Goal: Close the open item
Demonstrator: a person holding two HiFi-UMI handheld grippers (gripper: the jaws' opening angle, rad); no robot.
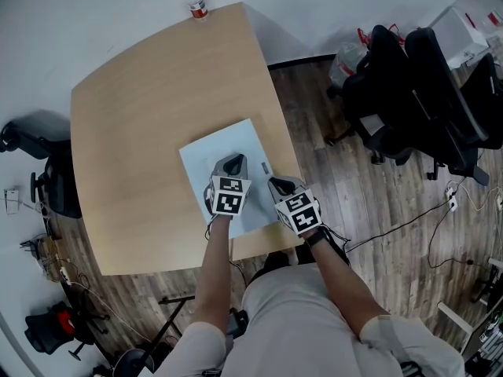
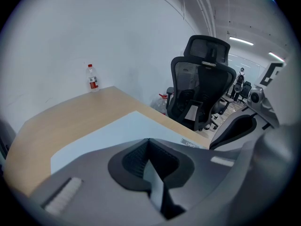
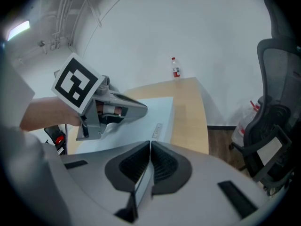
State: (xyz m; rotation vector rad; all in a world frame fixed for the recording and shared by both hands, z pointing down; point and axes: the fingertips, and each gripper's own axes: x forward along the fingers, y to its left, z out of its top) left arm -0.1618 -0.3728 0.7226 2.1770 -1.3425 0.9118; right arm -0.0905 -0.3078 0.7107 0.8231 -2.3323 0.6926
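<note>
A pale wooden desk (image 1: 141, 132) with a curved edge, seen from above. A flat pale blue sheet (image 1: 228, 144) lies toward the desk's 5 o'clock side, near the person. A small grey strip (image 1: 266, 168) rests on the sheet's 3 o'clock edge. Which thing here is the open item cannot be told from these views.

The left tongs (image 1: 233, 160) and right tongs (image 1: 279, 183) hover side by side over the sheet. Each has its jaws pressed together with nothing between them.

A clear bottle with a red cap (image 1: 196, 5) stands upright at the desk's 12 o'clock corner, well apart from the tongs.

Only the head view shows the person's arms and lap. The left gripper view alone shows black office chairs (image 2: 202, 88) in full beyond the desk. The right gripper view shows the left tongs from the side, at 10 o'clock.
</note>
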